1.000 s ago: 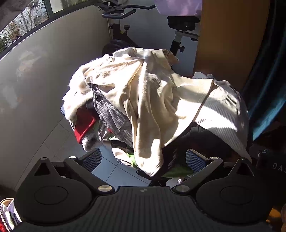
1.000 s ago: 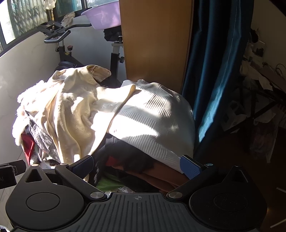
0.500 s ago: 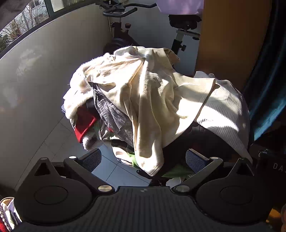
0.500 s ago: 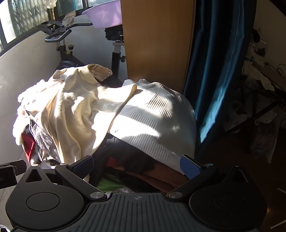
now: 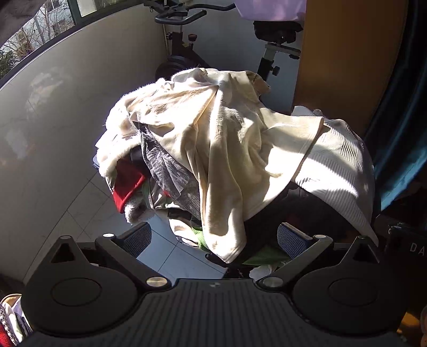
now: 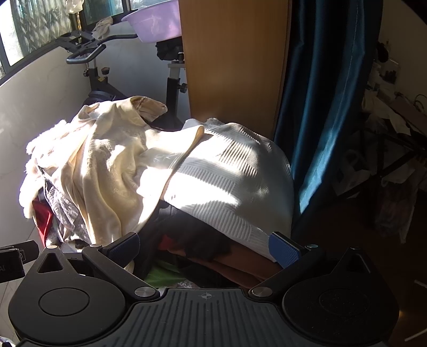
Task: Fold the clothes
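Two grippers face one heap of clothes. The left gripper [image 5: 213,237] has its jaws spread wide and nothing between them; its blue pads [image 5: 289,237] sit at either side of the low front of the heap, apart from the cloth. The hanging tip of a cream garment [image 5: 226,149] drops into the gap between the fingers without being clamped. The right gripper [image 6: 205,247] is likewise wide open and empty. Its right pad [image 6: 284,252] lies just beside, perhaps touching, the lower hem of a white ribbed sweater [image 6: 226,181]; contact cannot be told for sure. Its left pad stands just in front of the cream garment's lower edge.

The heap [image 5: 186,186] rises straight ahead of both tools, lit by strong sun. The cream garment lies draped over its top and left side, overlapping the sweater, which covers the right side. Under them, on the left, show a grey patterned cloth [image 5: 170,173], a red piece [image 5: 125,184] and a fluffy white piece [image 5: 114,149]. At the bottom front, dark and brown clothes [image 6: 213,256] and a strip of green [image 6: 162,276] peek out.

Behind the heap stands an exercise bike [image 6: 90,53], with a lilac basin [image 6: 157,21] on it. A wooden panel [image 6: 234,66] and a blue curtain [image 6: 320,106] rise to the right. Pale floor tiles [image 5: 88,213] show at the left.
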Demonstrator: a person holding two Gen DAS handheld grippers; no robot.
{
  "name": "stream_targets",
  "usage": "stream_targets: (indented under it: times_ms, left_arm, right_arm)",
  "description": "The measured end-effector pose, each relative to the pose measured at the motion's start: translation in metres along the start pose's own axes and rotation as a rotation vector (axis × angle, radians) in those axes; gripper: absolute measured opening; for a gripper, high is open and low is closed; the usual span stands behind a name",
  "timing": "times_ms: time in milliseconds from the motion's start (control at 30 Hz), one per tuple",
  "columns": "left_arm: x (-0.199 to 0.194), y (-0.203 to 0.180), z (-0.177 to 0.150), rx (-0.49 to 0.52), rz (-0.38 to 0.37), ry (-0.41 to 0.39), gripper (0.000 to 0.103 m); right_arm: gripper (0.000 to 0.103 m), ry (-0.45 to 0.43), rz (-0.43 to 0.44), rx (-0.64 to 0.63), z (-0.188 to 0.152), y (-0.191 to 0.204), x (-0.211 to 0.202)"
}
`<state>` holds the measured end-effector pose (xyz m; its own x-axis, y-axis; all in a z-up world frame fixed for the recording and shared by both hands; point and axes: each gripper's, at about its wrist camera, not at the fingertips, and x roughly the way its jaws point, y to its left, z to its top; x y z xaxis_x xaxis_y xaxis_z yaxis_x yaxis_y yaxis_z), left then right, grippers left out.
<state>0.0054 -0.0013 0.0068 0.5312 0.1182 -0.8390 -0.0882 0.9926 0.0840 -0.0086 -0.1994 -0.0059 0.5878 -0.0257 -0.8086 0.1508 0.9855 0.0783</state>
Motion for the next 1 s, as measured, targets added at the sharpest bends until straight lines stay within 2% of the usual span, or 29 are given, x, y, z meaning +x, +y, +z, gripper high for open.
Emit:
stream_targets:
  times_ms: [1000]
  left_arm:
    - [0.008, 0.002, 0.007, -0.032, 0.015, 0.027, 0.102]
  right_arm:
    - [0.102, 0.020, 0.023, -0.007, 0.008, 0.003, 0.013]
